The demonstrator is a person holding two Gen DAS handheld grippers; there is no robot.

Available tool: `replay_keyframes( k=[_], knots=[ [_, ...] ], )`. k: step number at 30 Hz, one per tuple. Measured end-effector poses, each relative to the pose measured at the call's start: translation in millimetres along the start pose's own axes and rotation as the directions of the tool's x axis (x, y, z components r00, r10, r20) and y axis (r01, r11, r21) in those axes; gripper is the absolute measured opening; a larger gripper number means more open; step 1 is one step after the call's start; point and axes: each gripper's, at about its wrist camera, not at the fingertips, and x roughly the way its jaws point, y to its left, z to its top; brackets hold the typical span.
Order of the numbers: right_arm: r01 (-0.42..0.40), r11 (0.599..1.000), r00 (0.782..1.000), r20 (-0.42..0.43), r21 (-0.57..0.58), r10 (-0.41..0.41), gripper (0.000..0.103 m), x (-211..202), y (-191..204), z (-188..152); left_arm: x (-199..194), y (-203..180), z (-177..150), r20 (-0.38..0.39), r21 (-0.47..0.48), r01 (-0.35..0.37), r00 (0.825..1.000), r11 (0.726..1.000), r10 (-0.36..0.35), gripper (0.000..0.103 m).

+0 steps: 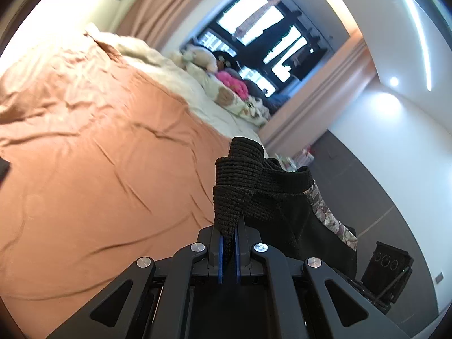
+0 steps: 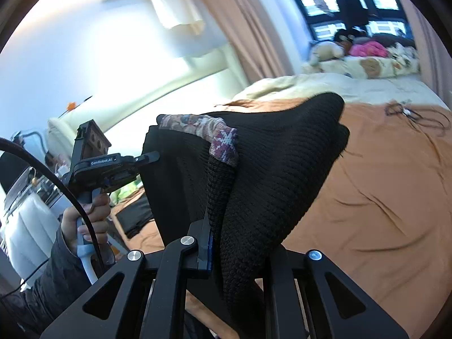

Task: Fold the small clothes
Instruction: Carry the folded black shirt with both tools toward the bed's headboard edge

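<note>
A small black knitted garment (image 2: 276,163) with a patterned band (image 2: 203,130) hangs in the air between my two grippers, above the orange bed sheet (image 1: 93,152). My left gripper (image 1: 228,236) is shut on a ribbed black edge of the garment (image 1: 240,175). My right gripper (image 2: 217,226) is shut on another part of the same garment, which drapes over its right finger and hides it. In the right wrist view the left gripper (image 2: 147,156) shows at the left, held by a hand, with its fingers at the garment's edge.
A cream blanket (image 1: 175,73) and stuffed toys (image 1: 203,56) with a pink item lie at the far end of the bed by the window. A dark cable (image 2: 409,115) lies on the sheet. Another dark cloth (image 2: 135,214) lies on the bed below the left gripper.
</note>
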Motion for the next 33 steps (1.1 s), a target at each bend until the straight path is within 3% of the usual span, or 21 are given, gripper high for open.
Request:
replay_keyframes(
  k=[7, 16, 28, 33],
  knots=[
    [-0.078, 0.995, 0.997, -0.031, -0.064, 0.076, 0.008, 40.7, 34.1, 8.8, -72.0, 44.4, 26.5, 0.097, -0.026, -0.064, 0.993, 0.998, 0.066, 0.005],
    [-0.165, 0.977, 0.984, -0.093, -0.136, 0.153, 0.008, 123.7, 59.4, 40.6, -157.3, 109.8, 53.7, 0.198, -0.077, -0.145, 0.967, 0.986, 0.157, 0.005],
    [-0.269, 0.943, 0.958, -0.153, -0.197, 0.242, 0.008, 198.3, 93.1, 51.2, -249.8, 188.3, 75.7, 0.269, -0.144, -0.267, 0.916, 0.953, 0.297, 0.005],
    [-0.301, 0.924, 0.948, -0.174, -0.234, 0.265, 0.008, 225.7, 119.8, 52.8, -283.8, 213.9, 94.9, 0.301, -0.147, -0.345, 0.877, 0.927, 0.374, 0.005]
  ],
)
